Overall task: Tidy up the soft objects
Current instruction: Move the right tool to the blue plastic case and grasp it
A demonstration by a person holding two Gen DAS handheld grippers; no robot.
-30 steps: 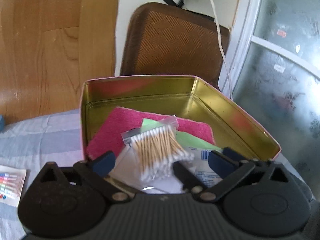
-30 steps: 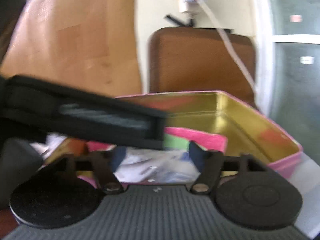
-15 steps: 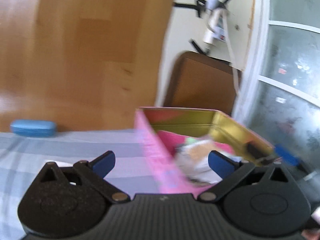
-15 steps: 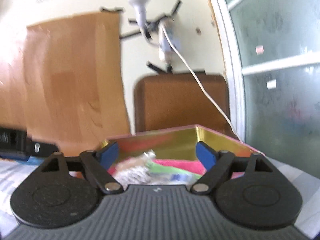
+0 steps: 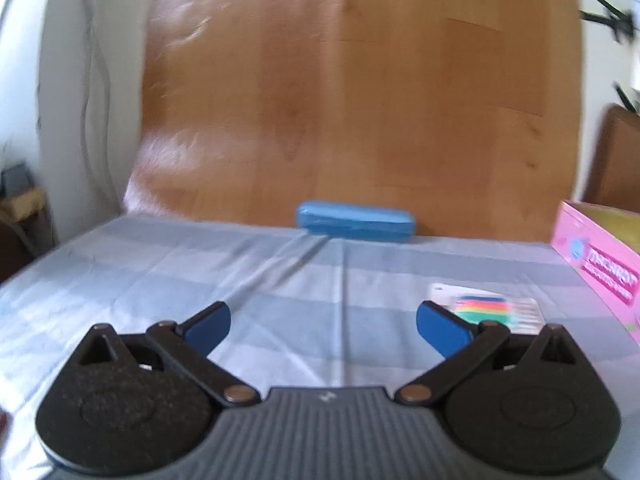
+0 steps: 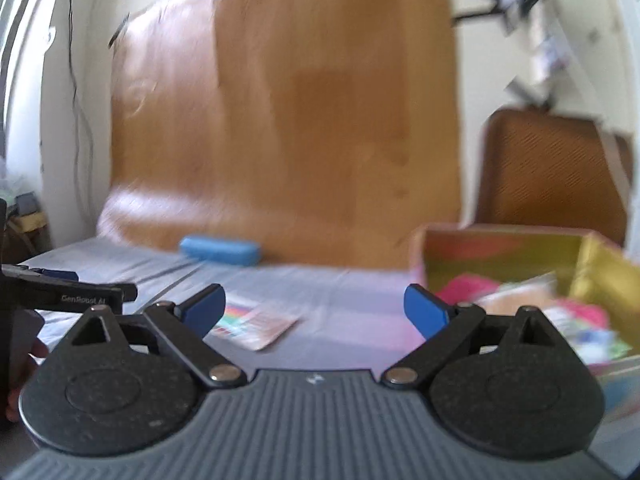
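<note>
My left gripper (image 5: 323, 330) is open and empty above the striped blue cloth (image 5: 200, 272). A blue case (image 5: 355, 222) lies ahead of it at the far edge. A flat packet with rainbow stripes (image 5: 490, 308) lies just right of its right finger. The pink tin (image 5: 600, 264) is at the right edge. My right gripper (image 6: 314, 310) is open and empty. In the right wrist view, the rainbow packet (image 6: 256, 324) lies ahead left, the blue case (image 6: 220, 250) is farther back, and the tin (image 6: 580, 256) holds a pink cloth (image 6: 464, 286) and other packets.
A wood-grain board (image 5: 352, 92) stands behind the table. A brown chair back (image 6: 552, 172) stands behind the tin. The left gripper's body (image 6: 64, 292) shows at the left edge of the right wrist view.
Both grippers have swung left and away from the tin. The left one, which was over the cotton swabs in the tin, now faces the blue case. Both stay open.
</note>
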